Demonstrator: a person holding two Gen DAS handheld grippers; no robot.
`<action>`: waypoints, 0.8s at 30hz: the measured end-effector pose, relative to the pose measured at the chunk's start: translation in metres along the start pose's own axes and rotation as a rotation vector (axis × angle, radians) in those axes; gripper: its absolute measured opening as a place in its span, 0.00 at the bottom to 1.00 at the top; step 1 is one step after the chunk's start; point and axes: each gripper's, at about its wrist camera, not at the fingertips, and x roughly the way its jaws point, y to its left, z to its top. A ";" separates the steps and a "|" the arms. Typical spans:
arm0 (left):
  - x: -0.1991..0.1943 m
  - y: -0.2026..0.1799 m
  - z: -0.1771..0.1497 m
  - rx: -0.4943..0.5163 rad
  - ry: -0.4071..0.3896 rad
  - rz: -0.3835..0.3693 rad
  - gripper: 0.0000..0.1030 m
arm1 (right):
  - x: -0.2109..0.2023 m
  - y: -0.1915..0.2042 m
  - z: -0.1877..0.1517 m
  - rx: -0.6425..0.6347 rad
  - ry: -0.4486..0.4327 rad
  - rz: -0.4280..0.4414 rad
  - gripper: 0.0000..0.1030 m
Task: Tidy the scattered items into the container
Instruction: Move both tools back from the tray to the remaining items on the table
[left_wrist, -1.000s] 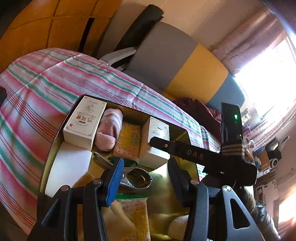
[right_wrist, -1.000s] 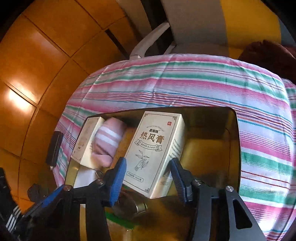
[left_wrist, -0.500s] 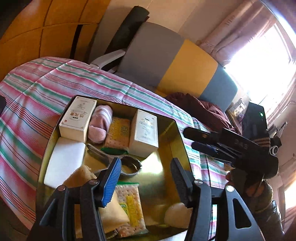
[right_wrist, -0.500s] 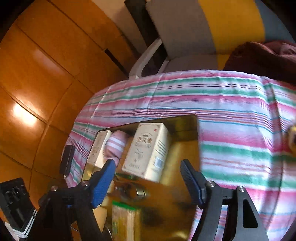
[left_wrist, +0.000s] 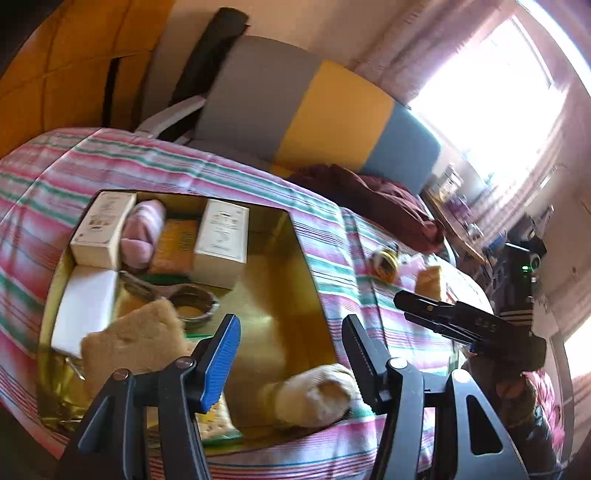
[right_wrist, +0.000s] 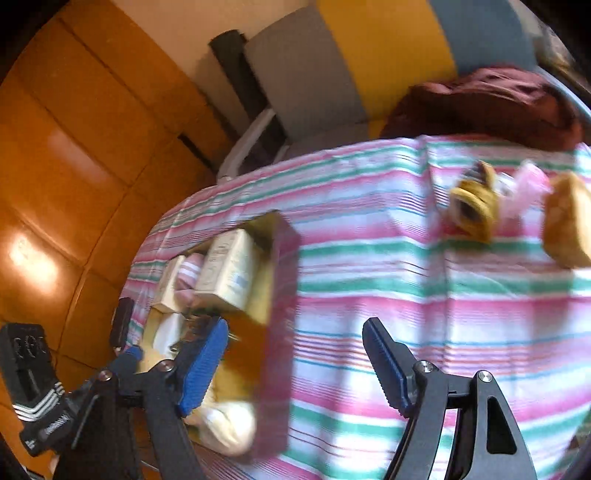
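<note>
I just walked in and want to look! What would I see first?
First, the shiny gold tin on the pink and green striped cloth, packed with white boxes and a rolled pink sock. Off to the right, a yellow tape roll and a sponge lie outside it on the cloth.

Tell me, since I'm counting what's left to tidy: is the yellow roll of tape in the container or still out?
Out. The yellow tape roll lies on the striped cloth, well apart from the gold container.

Glossy gold metal tin, striped woven tablecloth, cardboard boxes
</note>
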 end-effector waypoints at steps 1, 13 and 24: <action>0.000 -0.006 -0.001 0.017 0.004 -0.009 0.56 | -0.003 -0.009 -0.001 0.014 0.003 -0.012 0.74; 0.018 -0.081 -0.015 0.222 0.090 -0.081 0.57 | -0.079 -0.123 -0.008 0.130 -0.041 -0.221 0.76; 0.054 -0.164 -0.035 0.428 0.209 -0.154 0.57 | -0.159 -0.243 0.008 0.272 -0.053 -0.477 0.89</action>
